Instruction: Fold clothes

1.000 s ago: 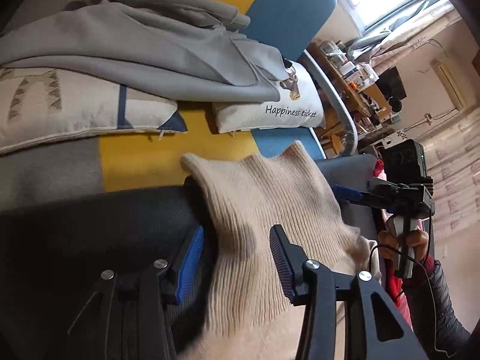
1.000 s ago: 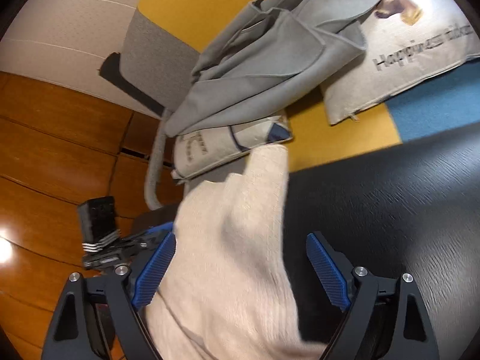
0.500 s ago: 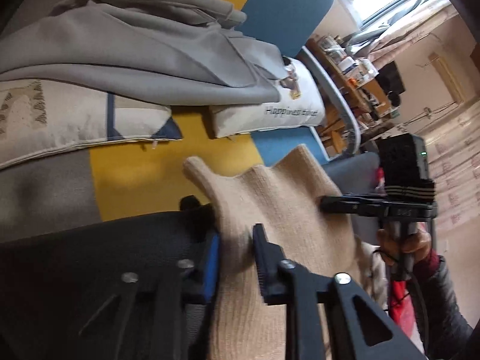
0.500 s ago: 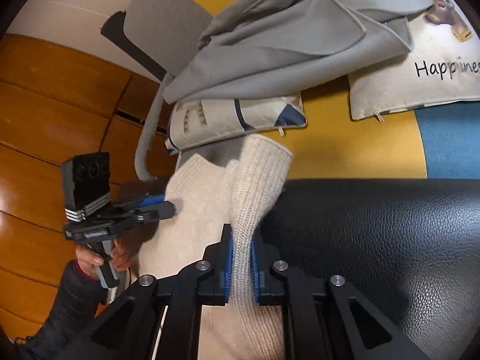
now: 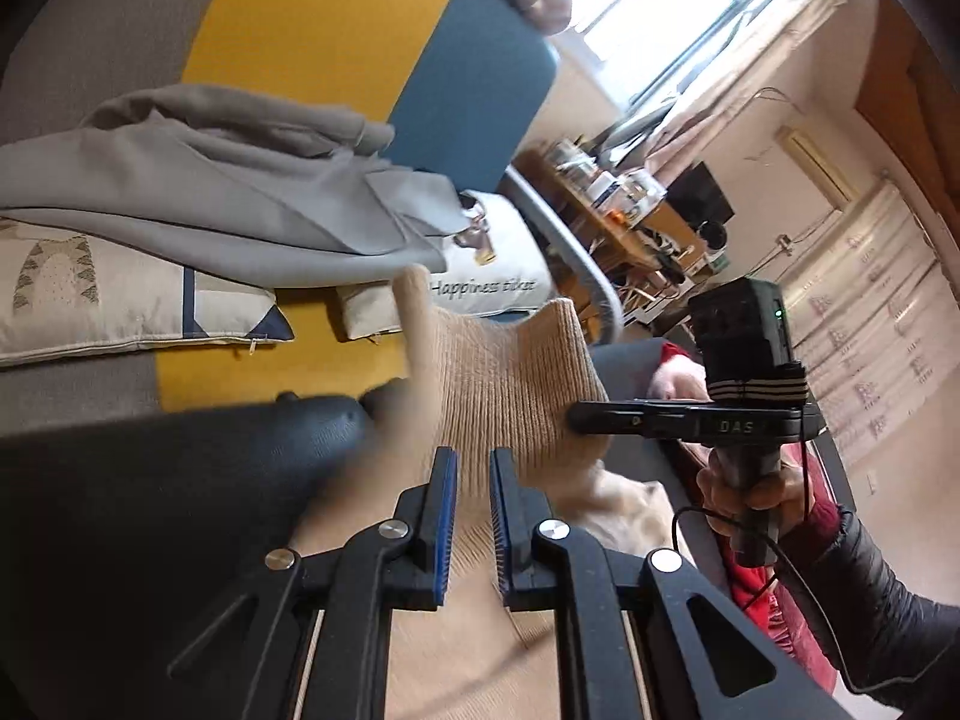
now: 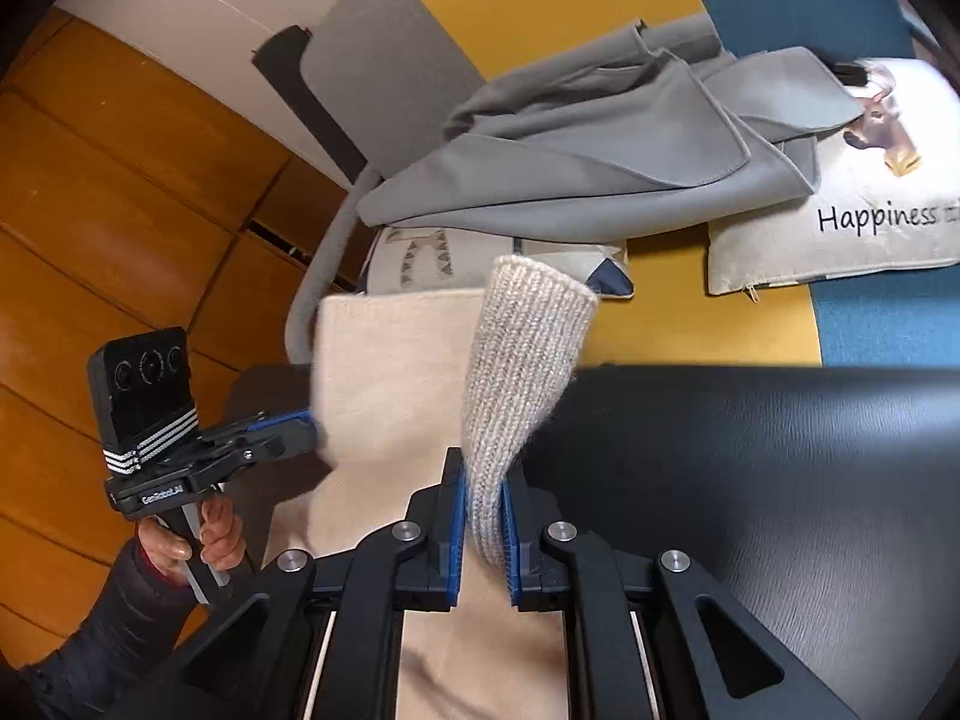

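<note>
A sofa with grey, yellow and blue panels fills the background, and in front of it lies a black leather surface. On the sofa a grey garment is heaped over a patterned cushion and partly over a white cushion printed "Happiness". The cream knitted sweater is held up over the near edge of the black surface, stretched between the two tools. The left gripper has its jaws drawn close together on a fold of the knit; whether the pads actually press the fabric cannot be told for sure, though it runs between them. The right gripper has its jaws clamped on a ribbed part of the sweater that rises upright above them. A hand in a dark sleeve holds the left tool's handle.
</note>
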The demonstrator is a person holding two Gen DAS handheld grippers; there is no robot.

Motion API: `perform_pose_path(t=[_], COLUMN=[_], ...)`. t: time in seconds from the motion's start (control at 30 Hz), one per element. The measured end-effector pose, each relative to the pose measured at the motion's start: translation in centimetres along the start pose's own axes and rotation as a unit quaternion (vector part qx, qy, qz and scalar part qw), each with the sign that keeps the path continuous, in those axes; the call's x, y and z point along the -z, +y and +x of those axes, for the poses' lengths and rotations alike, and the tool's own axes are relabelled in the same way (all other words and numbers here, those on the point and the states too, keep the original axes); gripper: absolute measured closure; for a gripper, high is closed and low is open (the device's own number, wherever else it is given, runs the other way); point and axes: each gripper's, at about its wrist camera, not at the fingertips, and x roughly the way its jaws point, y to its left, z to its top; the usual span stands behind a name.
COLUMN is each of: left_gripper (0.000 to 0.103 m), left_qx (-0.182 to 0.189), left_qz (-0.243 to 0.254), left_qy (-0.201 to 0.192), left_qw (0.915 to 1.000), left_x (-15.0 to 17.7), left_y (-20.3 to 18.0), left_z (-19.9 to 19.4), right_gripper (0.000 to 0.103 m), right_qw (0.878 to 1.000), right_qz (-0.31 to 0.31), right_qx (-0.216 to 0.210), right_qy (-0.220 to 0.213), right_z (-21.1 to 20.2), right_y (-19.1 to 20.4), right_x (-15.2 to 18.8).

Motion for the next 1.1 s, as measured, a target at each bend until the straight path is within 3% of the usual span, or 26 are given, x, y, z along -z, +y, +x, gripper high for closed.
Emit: perform_pose_path(t=[0.13,0.23,0.3,0.43,0.5,0.63,0.87,0.93,1.0,1.03,1.07,1.1], left_gripper=[0.093,0.093,0.079,0.074,0.064,0.045,0.027,0.017,0.021,0.027,0.071,0.095], left_qx=[-0.01,-0.047,-0.08,-0.097,-0.086,-0.118,-0.072,-0.067,-0.073,-0.076,-0.079,-0.082], left_qz=[0.002,-0.015,-0.028,-0.028,-0.012,0.038,0.072,0.078,0.083,0.085,0.087,0.09], left_qy=[0.005,0.012,0.024,0.058,0.088,0.139,0.163,0.163,0.156,0.152,0.149,0.145], left_qw=[0.9999,0.9987,0.9961,0.9932,0.9923,0.9826,0.9814,0.9813,0.9817,0.9818,0.9819,0.982], left_x=[2.8,3.3,2.7,0.8,0.2,-1.0,-3.1,-3.4,-3.5,-3.6,-3.6,-3.7], left_y=[-1.1,-0.4,0.5,2.0,2.4,3.1,4.1,4.0,3.6,3.4,3.2,3.0], left_z=[-1.7,-1.8,-1.4,0.2,1.6,5.1,9.0,9.6,9.9,10.1,10.2,10.4], right_gripper=[0.092,0.092,0.092,0.092,0.092,0.092,0.092,0.092,0.091,0.091,0.091,0.091], right_qw=[1.0,1.0,1.0,0.999,0.999,0.999,0.999,0.998,0.998,0.998,0.998,0.998], right_qz=[0.002,0.014,0.02,0.035,0.037,0.04,0.045,0.044,0.042,0.041,0.04,0.038], right_qx=[-0.004,-0.001,0.007,0.012,0.008,-0.001,-0.029,-0.036,-0.04,-0.042,-0.041,-0.04], right_qy=[-0.011,-0.012,-0.01,-0.009,-0.009,-0.002,0.004,0.002,0.002,0.001,-0.001,-0.002], right_z=[-1.4,-1.9,-1.9,-1.8,-1.6,-0.9,0.0,0.2,0.3,0.4,0.4,0.4], right_y=[1.4,1.4,1.2,0.3,-0.2,-1.6,-3.6,-3.9,-4.0,-4.1,-4.1,-4.0], right_x=[3.4,5.6,6.4,6.5,6.6,6.9,7.5,7.4,7.3,7.3,7.2,7.2])
